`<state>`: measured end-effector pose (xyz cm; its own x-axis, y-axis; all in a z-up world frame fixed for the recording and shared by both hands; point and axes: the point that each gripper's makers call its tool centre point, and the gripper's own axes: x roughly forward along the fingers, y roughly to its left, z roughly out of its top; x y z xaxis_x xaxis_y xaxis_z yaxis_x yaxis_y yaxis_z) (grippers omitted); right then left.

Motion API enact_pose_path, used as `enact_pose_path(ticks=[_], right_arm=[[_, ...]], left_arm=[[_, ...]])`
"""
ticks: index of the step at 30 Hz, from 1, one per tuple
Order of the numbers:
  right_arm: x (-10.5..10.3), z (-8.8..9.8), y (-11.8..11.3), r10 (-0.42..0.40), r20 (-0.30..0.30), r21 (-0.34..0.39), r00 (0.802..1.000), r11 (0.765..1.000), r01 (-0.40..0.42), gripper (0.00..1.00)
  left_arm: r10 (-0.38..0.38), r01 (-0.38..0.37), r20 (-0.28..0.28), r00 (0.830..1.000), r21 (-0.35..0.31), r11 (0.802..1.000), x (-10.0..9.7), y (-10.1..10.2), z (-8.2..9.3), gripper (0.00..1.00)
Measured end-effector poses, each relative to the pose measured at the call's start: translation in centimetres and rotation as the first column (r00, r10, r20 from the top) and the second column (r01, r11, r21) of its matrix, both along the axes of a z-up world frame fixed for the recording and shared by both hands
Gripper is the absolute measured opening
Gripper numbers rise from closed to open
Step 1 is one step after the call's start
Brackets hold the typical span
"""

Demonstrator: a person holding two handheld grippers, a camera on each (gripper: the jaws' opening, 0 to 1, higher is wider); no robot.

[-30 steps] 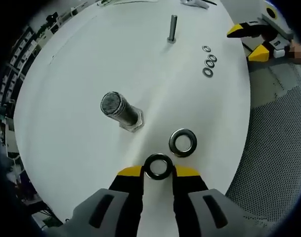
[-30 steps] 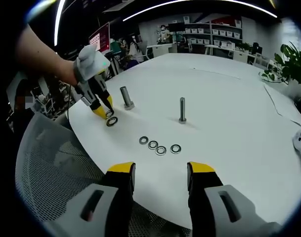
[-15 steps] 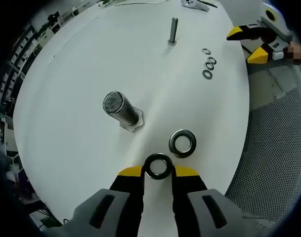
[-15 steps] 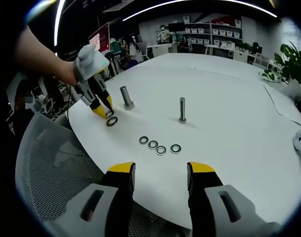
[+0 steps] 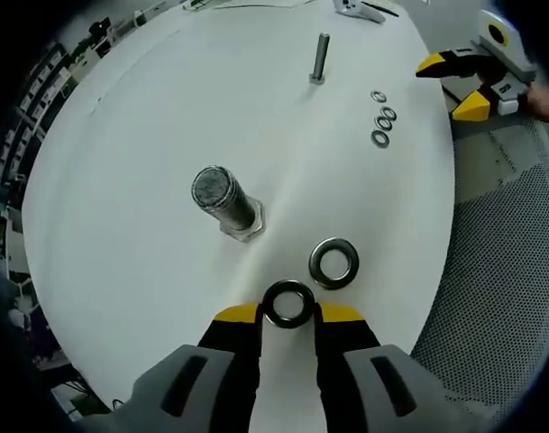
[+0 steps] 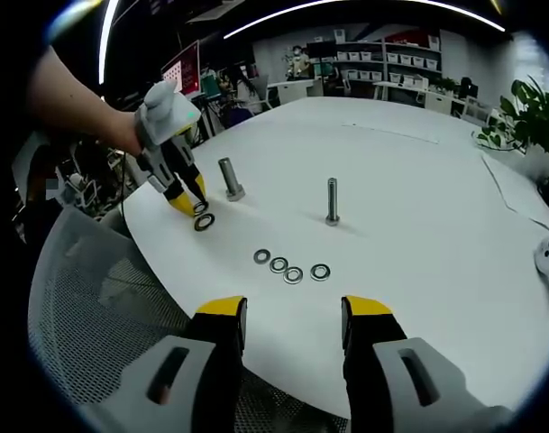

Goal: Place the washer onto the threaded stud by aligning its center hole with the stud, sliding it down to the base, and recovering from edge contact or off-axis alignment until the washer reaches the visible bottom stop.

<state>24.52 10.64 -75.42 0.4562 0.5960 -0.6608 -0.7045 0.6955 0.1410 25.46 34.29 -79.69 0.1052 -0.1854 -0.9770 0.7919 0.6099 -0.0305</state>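
The left hand-held gripper point(image 5: 288, 313) has a large washer point(image 5: 288, 304) pinched between its yellow tips, clenched on the ring's outer edge, and that is as far as the job has got. The washer is picked up but not yet on anything. The thick threaded stud point(image 5: 222, 200) stands on its hex base on the white counter point(image 5: 148, 117), up and to the left of the held washer in the left gripper view, near but clearly apart from it. No washer sits at the stud's base, so carrying over, lining up the hole, and sliding down to the stop all remain, by my reading.

A second large washer point(image 5: 333, 262) lies flat on the counter just beside the held one, to its upper right. Farther off, a slim bolt point(image 5: 320, 59) stands upright, with a row of four small washers point(image 5: 380, 117) near it.

From the right gripper view, the left hand-held gripper point(image 6: 195, 206) hangs low over the counter just beside the stud point(image 6: 230, 179), a hand point(image 6: 134, 131) behind it. The right hand-held gripper point(image 6: 294, 314) sits back at the counter's near edge, jaws spread and carrying nothing, well apart from the action.
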Motion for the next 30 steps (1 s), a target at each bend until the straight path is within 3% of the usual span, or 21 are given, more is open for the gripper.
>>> enact_pose_path(ticks=[4, 9, 11, 17, 22, 30], right_arm=[[0.01, 0.08, -0.01, -0.001, 0.001, 0.002, 1.0, 1.0, 0.001, 0.45], [0.06, 0.06, -0.03, -0.004, 0.001, 0.004, 1.0, 1.0, 0.004, 0.45], [0.07, 0.03, -0.05, -0.003, 0.002, 0.003, 1.0, 1.0, 0.003, 0.45], [0.05, 0.04, -0.06, -0.004, 0.001, 0.002, 1.0, 1.0, 0.004, 0.45], [0.11, 0.02, -0.11, -0.008, 0.002, 0.005, 1.0, 1.0, 0.008, 0.45], [0.08, 0.12, -0.07, -0.006, 0.004, 0.005, 1.0, 1.0, 0.006, 0.44]], left_arm=[[-0.064, 0.063, 0.017, 0.998, 0.029, 0.998, -0.18, -0.18, -0.09, 0.22], [-0.027, 0.027, 0.014, 1.0, 0.003, 1.0, 0.33, -0.45, -0.13, 0.25], [-0.078, 0.078, 0.025, 0.997, 0.024, 0.997, 0.35, -0.42, -0.14, 0.23], [-0.089, 0.088, 0.004, 0.996, 0.04, 0.995, 0.24, -0.35, -0.07, 0.21], [-0.141, 0.141, -0.006, 0.99, 0.058, 0.988, -0.18, -0.39, -0.03, 0.23], [-0.129, 0.13, -0.013, 0.991, 0.06, 0.99, 0.08, -0.28, -0.02, 0.2]])
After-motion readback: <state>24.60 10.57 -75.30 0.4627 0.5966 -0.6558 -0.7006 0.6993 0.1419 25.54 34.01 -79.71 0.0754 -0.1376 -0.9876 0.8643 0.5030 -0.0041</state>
